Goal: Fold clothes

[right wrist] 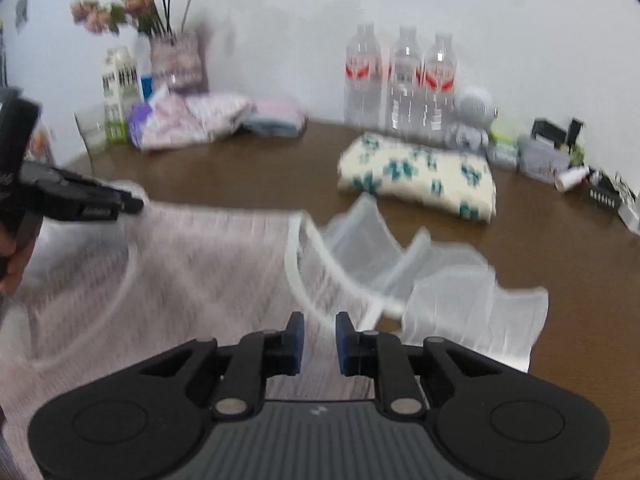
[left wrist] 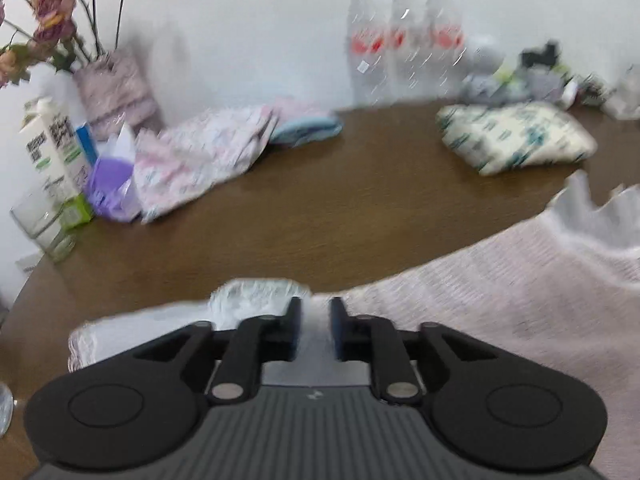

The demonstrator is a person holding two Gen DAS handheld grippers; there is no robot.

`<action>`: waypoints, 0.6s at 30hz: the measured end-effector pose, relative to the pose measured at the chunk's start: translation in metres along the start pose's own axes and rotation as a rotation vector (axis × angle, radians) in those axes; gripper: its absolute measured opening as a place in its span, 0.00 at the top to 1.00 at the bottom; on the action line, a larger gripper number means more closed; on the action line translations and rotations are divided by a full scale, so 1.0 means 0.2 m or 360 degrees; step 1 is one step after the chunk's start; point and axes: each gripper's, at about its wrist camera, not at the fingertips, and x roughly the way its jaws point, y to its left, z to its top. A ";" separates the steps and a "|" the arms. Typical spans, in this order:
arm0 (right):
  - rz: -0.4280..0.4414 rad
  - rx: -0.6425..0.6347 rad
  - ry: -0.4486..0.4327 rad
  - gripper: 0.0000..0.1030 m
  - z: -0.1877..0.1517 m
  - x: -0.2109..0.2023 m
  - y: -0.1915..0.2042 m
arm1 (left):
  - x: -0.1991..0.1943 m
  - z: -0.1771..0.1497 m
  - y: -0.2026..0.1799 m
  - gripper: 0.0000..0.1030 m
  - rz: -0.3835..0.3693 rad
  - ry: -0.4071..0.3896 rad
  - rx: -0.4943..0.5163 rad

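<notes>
Both tools, left (left wrist: 316,322) and right (right wrist: 319,340), stand narrowly parted over the pink garment (right wrist: 192,264); labels unreadable.

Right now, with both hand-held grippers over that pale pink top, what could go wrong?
1. Both views are motion-blurred; a fast pull could bunch the pale pink knitted top instead of folding it flat.
2. The left hand-held gripper and right hand-held gripper show a gap between their fingers, so the cloth might slip out.
3. The white sheer ruffled trim lies crumpled on the brown wooden table and may get folded in crooked.
</notes>
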 end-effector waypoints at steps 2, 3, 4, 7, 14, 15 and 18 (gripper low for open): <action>-0.0009 0.0051 0.0013 0.85 0.03 0.06 -0.06 | -0.10 0.02 -0.01 0.61 -0.0162 -0.0010 0.0036; -0.0016 0.0079 0.0031 0.85 0.04 0.09 -0.09 | -0.16 0.01 -0.02 0.58 -0.0269 0.0001 0.0075; -0.0031 0.0094 0.0071 0.85 0.04 0.13 -0.12 | -0.22 0.00 -0.05 0.55 -0.0378 0.0013 0.0128; -0.0175 0.0115 0.0099 0.79 0.04 0.12 -0.15 | -0.40 -0.10 -0.19 0.52 -0.0556 0.0021 0.0328; 0.0106 -0.0070 0.0016 0.82 -0.19 -0.24 0.02 | -0.63 -0.40 -0.53 0.45 -0.0770 0.0024 0.0553; 0.0128 -0.0118 0.0032 0.81 -0.24 -0.27 0.06 | -0.62 -0.42 -0.53 0.46 -0.0759 0.0054 0.0498; 0.0043 -0.0179 0.0026 0.78 -0.35 -0.37 0.11 | -0.63 -0.49 -0.48 0.46 -0.0754 0.0116 0.0330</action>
